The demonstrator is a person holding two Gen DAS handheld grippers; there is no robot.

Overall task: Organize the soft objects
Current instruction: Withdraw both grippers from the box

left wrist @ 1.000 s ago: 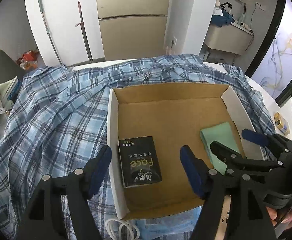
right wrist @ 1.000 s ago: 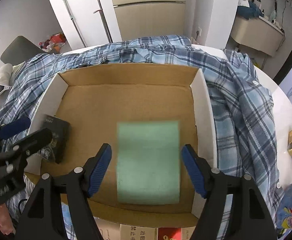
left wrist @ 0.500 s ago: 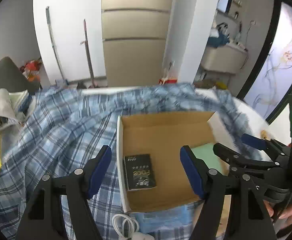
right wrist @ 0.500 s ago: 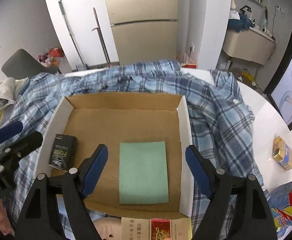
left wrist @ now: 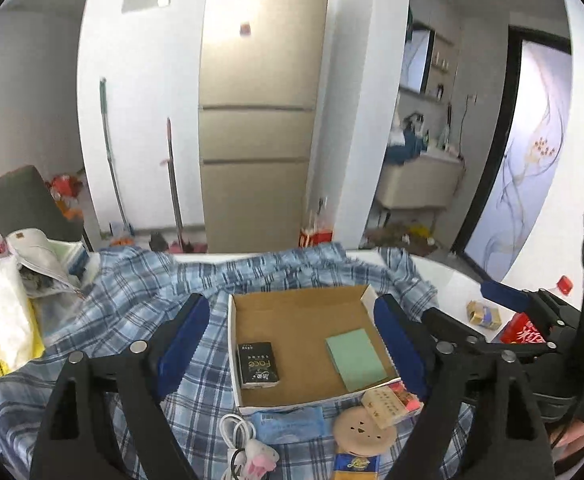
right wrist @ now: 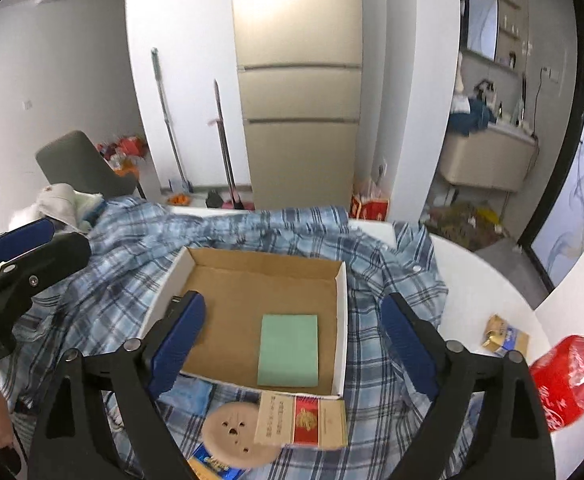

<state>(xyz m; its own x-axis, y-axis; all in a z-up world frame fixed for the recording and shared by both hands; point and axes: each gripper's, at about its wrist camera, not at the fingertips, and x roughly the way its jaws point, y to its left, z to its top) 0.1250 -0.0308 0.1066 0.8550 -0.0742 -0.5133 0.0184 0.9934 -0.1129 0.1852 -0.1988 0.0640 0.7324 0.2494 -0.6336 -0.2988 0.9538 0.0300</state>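
Bright daylight, even exposure. Glare on tall beige glossy cabinet (left wrist: 258, 60). Strong fisheye bending and black vignette at edges. Red plastic bottle (right wrist: 564, 380) motion-blurred; shadows soft.

Your box (left wrist: 234, 344) sits on the shirt (left wrist: 112, 320), which spreads over the table (right wrist: 480, 292) on every side of it. In the box: the packet (left wrist: 258, 365) at your near left corner against the left wall, the cloth (left wrist: 355, 354) at your near right, apart from the packet. Before the box's near wall, on the shirt: cable (left wrist: 234, 430) to the left, pouch (left wrist: 288, 426) beside it, disc (left wrist: 364, 427) further right, carton (left wrist: 390, 402) touching the box's near right corner and overlapping the disc. Right of the shirt, on the bare table: small pack (right wrist: 506, 336), and nearer you the bottle (right wrist: 568, 380). Behind the table: fridge (left wrist: 258, 120), with mop (left wrist: 110, 152) and broom (left wrist: 174, 176) leaning left of it.
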